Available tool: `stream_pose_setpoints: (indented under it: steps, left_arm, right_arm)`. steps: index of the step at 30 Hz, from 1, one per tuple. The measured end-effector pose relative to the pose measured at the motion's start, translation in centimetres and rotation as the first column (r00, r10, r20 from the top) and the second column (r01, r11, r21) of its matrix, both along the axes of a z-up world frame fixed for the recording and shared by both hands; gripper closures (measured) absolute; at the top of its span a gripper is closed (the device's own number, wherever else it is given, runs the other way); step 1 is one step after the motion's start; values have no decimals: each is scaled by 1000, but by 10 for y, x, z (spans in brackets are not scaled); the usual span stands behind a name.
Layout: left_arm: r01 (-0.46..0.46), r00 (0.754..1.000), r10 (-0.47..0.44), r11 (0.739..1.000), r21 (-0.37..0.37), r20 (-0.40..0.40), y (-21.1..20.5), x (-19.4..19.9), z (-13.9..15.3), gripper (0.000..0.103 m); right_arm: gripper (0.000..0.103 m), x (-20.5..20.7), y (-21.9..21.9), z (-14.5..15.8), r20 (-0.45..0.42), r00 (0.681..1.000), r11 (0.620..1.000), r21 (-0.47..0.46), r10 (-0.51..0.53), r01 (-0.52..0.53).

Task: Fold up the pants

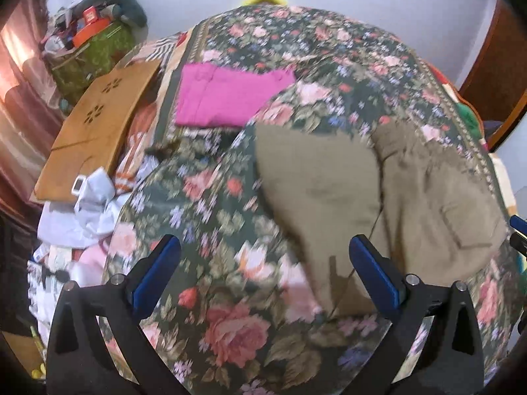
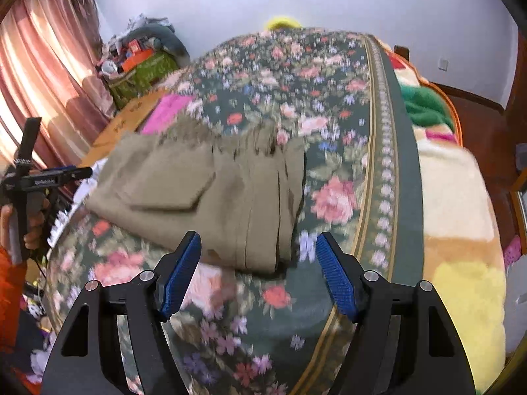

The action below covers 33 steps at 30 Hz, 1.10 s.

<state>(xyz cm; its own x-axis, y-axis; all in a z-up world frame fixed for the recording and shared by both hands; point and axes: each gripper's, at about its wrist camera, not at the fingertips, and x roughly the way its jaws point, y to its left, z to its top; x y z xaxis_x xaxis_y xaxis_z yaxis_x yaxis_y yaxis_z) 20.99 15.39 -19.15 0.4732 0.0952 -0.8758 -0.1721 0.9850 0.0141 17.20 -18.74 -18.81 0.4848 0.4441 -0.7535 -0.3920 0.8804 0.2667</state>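
Floral bedspread (image 2: 332, 115) carries khaki pants (image 2: 210, 197); left hand-held gripper (image 1: 263, 276) and right hand-held gripper (image 2: 258, 273) hover wide-open, empty.

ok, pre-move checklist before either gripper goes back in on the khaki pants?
1. Left gripper empty, jaws wide apart: ok.
2. Right gripper empty, jaws wide apart: ok.
3. Olive-khaki cotton pants lying folded on the floral green bedspread: ok.
4. Fold edges aligned, layers flat: cannot tell, both views are motion-blurred.
5. Folded magenta cloth lies apart from the pants, further back on the bedspread: ok.
6. Right gripper lined up on the pants' near edge: ok, the edge sits between the fingers in its view.
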Motion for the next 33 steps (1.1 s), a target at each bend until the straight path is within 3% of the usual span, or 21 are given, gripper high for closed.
stream_pose_setpoints:
  steps: [4, 8, 10, 14, 23, 26, 27, 33]
  left_arm:
    - [23, 1000, -23, 999, -34, -13, -7, 22, -3, 0]
    - [48, 998, -51, 995, -91, -31, -11, 41, -17, 0]
    - [51, 997, -55, 996, -71, -48, -12, 48, -26, 0]
    - [28, 996, -27, 1000, 8, -86, 1, 56, -45, 0]
    - [-107, 992, 104, 994, -39, -70, 61, 51, -46, 0]
    - [-135, 989, 138, 989, 66, -53, 60, 49, -38, 0]
    - [-131, 990, 134, 989, 70, -46, 59, 48, -34, 0]
    - [-60, 998, 59, 997, -49, -13, 41, 39, -19, 0]
  right_arm:
    - [34, 23, 4, 2, 25, 1000, 1000, -12, -10, 10]
    - [34, 49, 15, -9, -13, 1000, 1000, -11, 20, -20]
    - [34, 60, 22, -22, -51, 997, 999, -22, 49, -50]
    - [46, 66, 32, -46, -121, 988, 994, -46, 98, -104]
    - [46, 64, 25, -48, -134, 987, 996, -9, 92, -94]
    - [46, 65, 27, -43, -129, 987, 995, -27, 96, -101]
    - [46, 66, 28, -40, -125, 987, 994, -36, 98, -103]
    - [42, 81, 30, -32, -116, 989, 994, -53, 90, -97]
